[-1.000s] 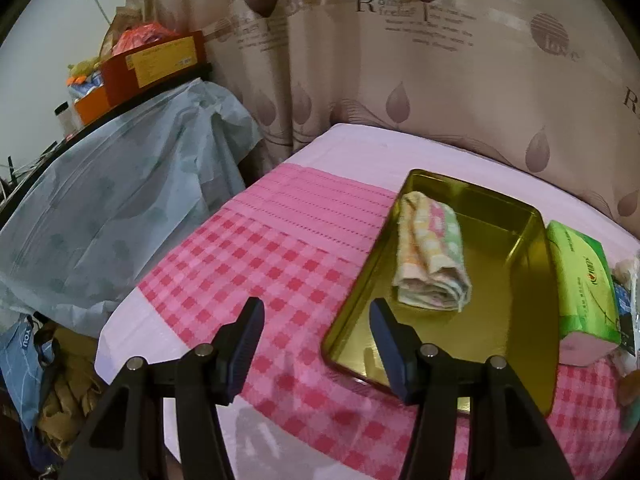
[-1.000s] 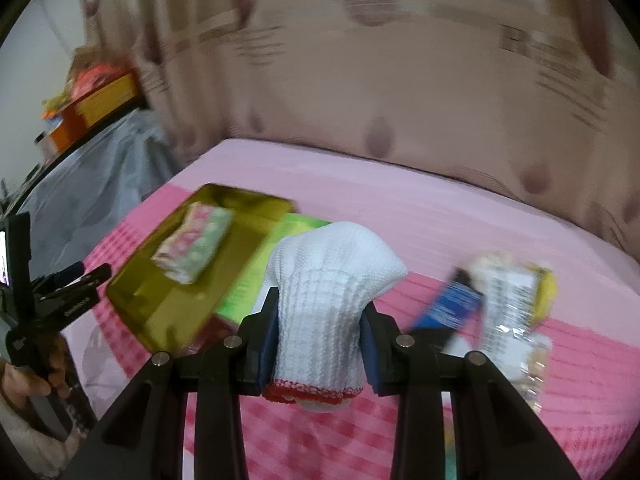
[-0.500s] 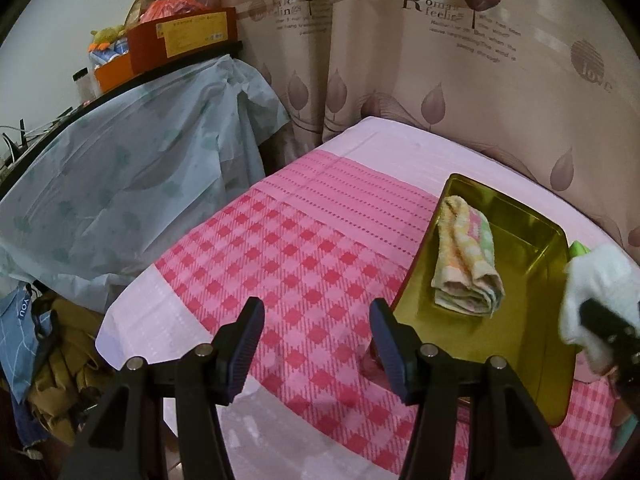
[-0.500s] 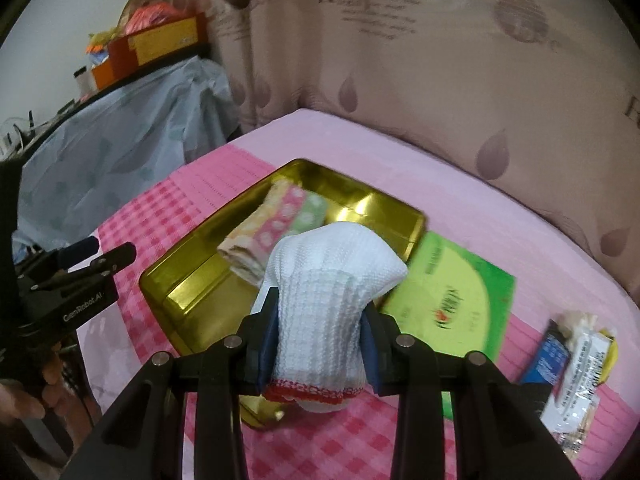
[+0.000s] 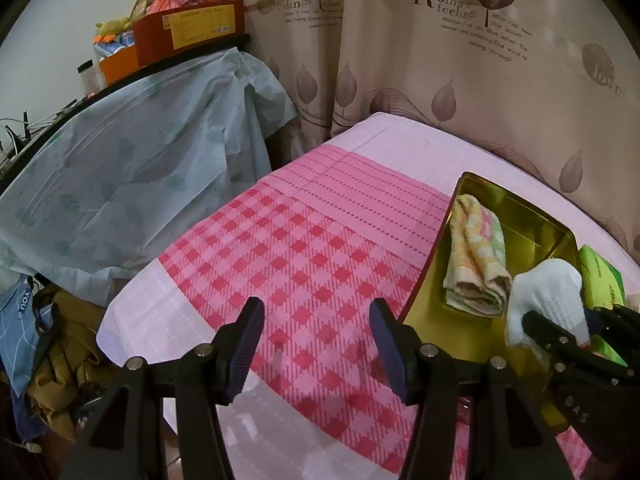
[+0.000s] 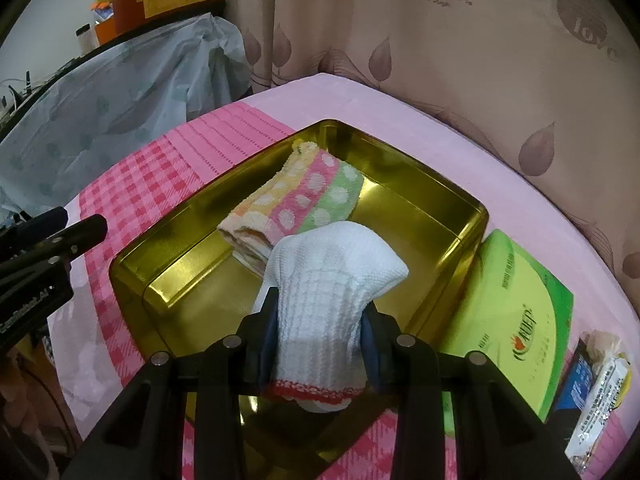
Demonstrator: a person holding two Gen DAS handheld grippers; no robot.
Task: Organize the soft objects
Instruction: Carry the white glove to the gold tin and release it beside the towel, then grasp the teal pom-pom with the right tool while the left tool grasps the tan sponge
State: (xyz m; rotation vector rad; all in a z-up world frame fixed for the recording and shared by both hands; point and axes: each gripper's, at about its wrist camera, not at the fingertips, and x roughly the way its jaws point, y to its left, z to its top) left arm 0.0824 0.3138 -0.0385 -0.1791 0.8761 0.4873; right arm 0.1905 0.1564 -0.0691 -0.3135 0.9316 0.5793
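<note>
A gold metal tray (image 6: 436, 200) (image 5: 532, 220) lies on the pink checked bedspread (image 5: 304, 264). Inside it, along the left side, rests a folded polka-dot towel (image 6: 308, 196) (image 5: 476, 256). My right gripper (image 6: 320, 340) is shut on a white knitted cloth with a red hem (image 6: 324, 300) and holds it over the tray's near half, just in front of the towel. In the left wrist view that white cloth (image 5: 548, 296) shows at the right, pinched in the right gripper. My left gripper (image 5: 316, 344) stands open over the bedspread left of the tray, with nothing between its fingers.
A green tissue pack (image 6: 516, 312) lies against the tray's right side, with snack wrappers (image 6: 600, 392) beyond it. A patterned curtain (image 5: 460, 64) hangs behind the bed. To the left stands a shelf under a pale blue cover (image 5: 132, 168), and clothes (image 5: 52, 360) are piled on the floor.
My right gripper has carried the white cloth leftward and down, from beside the snacks to over the tray. The left gripper has shifted slightly left, so the tray sits further right in its view.
</note>
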